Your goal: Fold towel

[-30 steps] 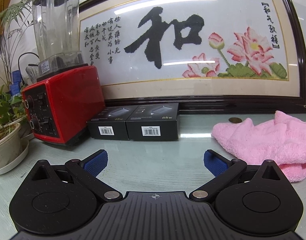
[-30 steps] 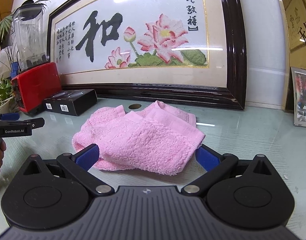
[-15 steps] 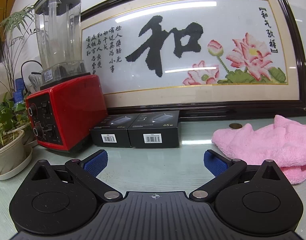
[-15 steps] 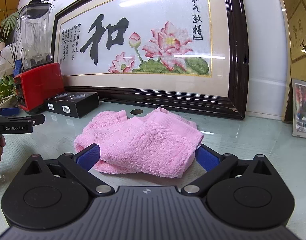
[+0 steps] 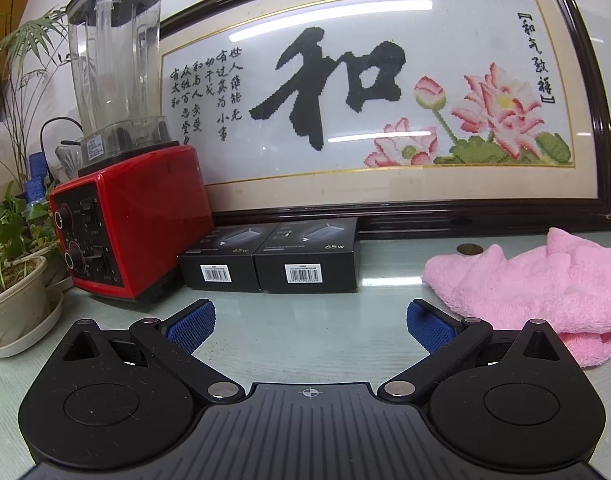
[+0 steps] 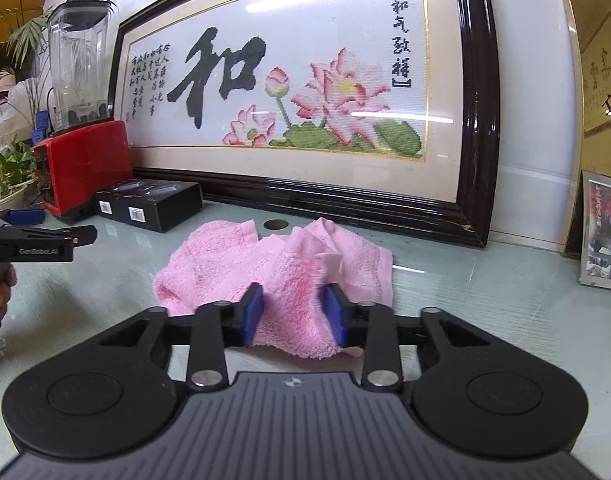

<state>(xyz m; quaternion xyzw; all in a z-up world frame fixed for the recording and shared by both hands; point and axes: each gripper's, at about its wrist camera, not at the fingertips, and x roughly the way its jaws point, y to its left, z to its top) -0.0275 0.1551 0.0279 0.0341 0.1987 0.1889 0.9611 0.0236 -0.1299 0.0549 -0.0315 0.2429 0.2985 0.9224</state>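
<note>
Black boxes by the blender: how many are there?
2. Both lie side by side on the table against the picture frame: one box next to the red blender, the other box touching its right side. None looks hidden.

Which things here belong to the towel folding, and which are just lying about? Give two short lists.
Part of the job:
towel
right hand-held gripper, closing on the towel's near edge
left hand-held gripper, open, beside the towel

Just lying about:
blender
two black boxes
framed picture
potted plant
coin
small photo frame
</note>
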